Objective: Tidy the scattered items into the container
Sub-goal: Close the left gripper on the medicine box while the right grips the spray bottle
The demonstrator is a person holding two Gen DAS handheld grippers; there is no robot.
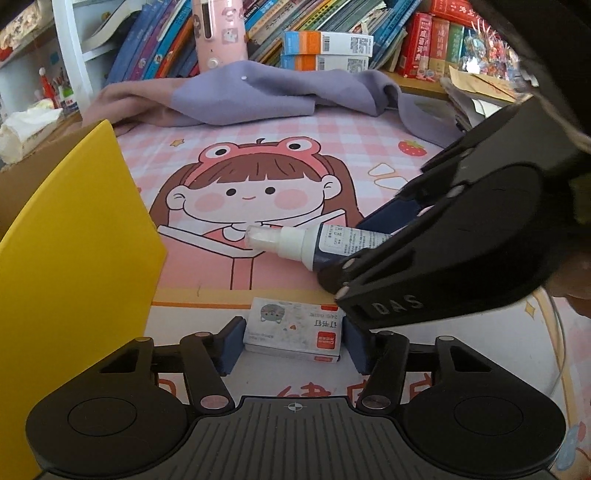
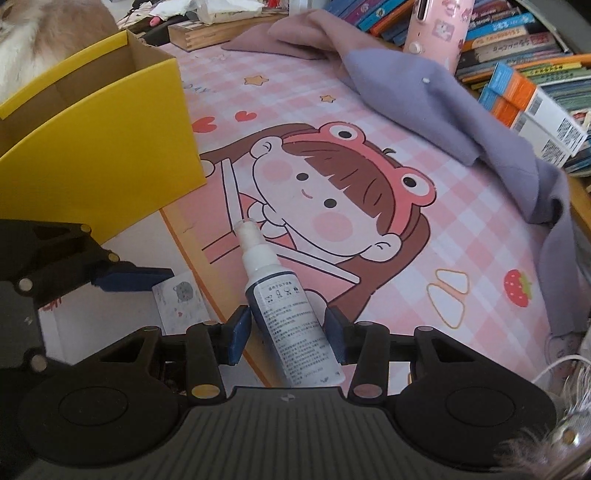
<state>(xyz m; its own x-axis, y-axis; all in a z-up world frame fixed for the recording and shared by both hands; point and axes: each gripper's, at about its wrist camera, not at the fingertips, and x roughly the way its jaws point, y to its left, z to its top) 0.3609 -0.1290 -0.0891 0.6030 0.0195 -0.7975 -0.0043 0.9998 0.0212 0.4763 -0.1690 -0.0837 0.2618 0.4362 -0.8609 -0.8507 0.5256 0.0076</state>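
A small white staple box (image 1: pixel 293 334) with a cat picture lies on the desk mat between my left gripper's (image 1: pixel 293 341) blue pads; the pads touch both its ends. It also shows in the right wrist view (image 2: pixel 181 301). A dark blue spray bottle (image 2: pixel 291 314) with a white cap lies on the mat between my right gripper's (image 2: pixel 288 334) pads, which stand a little apart from its sides. The bottle also shows in the left wrist view (image 1: pixel 314 242). A yellow cardboard box (image 2: pixel 99 147), open at the top, stands at the left (image 1: pixel 74 251).
A pink cartoon desk mat (image 1: pixel 258 155) covers the desk. A purple cloth (image 1: pixel 258 92) lies at the back, before a row of books (image 1: pixel 332 22), a pink bottle (image 1: pixel 219 33) and orange-blue cartons (image 1: pixel 325 51). A tissue pack (image 1: pixel 26 129) sits far left.
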